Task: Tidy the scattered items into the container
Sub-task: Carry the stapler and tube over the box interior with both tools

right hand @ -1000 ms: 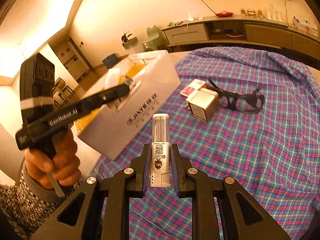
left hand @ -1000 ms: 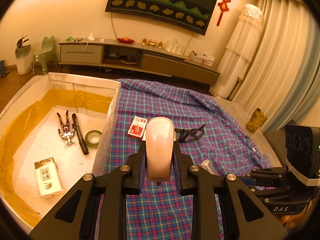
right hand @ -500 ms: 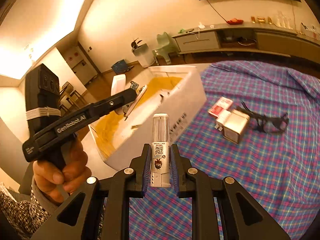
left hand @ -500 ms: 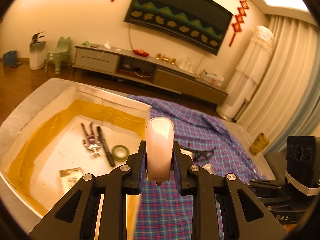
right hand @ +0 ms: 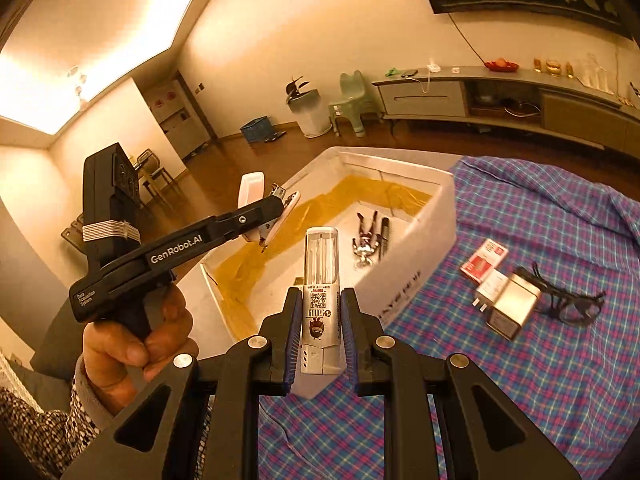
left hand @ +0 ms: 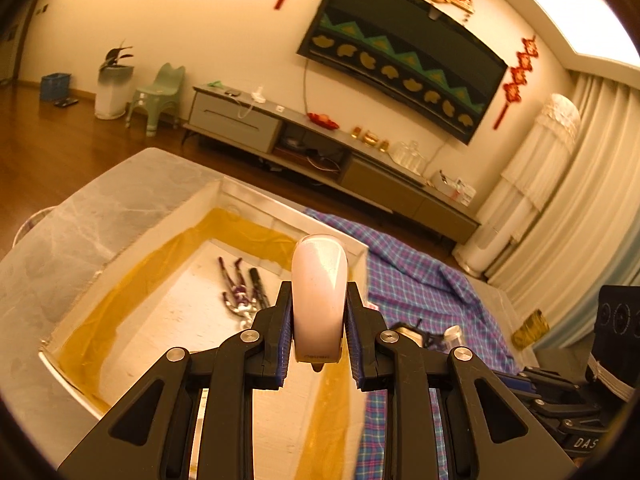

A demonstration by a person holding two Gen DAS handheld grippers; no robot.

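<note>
My left gripper (left hand: pixel 319 312) is shut on a pale pink rounded case (left hand: pixel 319 296) and holds it above the white foam box (left hand: pixel 120 216) lined with yellow tape. In the right wrist view the left gripper (right hand: pixel 276 208) hangs over the box's near left rim. My right gripper (right hand: pixel 320 320) is shut on a clear tube with a printed label (right hand: pixel 321 276), in front of the box (right hand: pixel 436 216). A toy figure (right hand: pixel 364 240) and a black marker (right hand: pixel 385 236) lie in the box.
On the plaid cloth (right hand: pixel 540 360) lie a red-and-white card box (right hand: pixel 484 260), a white charger cube (right hand: pixel 508 308) and black glasses (right hand: pixel 568 300). A TV cabinet (left hand: pixel 320 156) stands against the far wall. My right gripper's body (left hand: pixel 580 400) shows at the lower right.
My left gripper has carried the pink case left and up, from over the cloth to over the box. My right gripper with the tube has moved toward the box.
</note>
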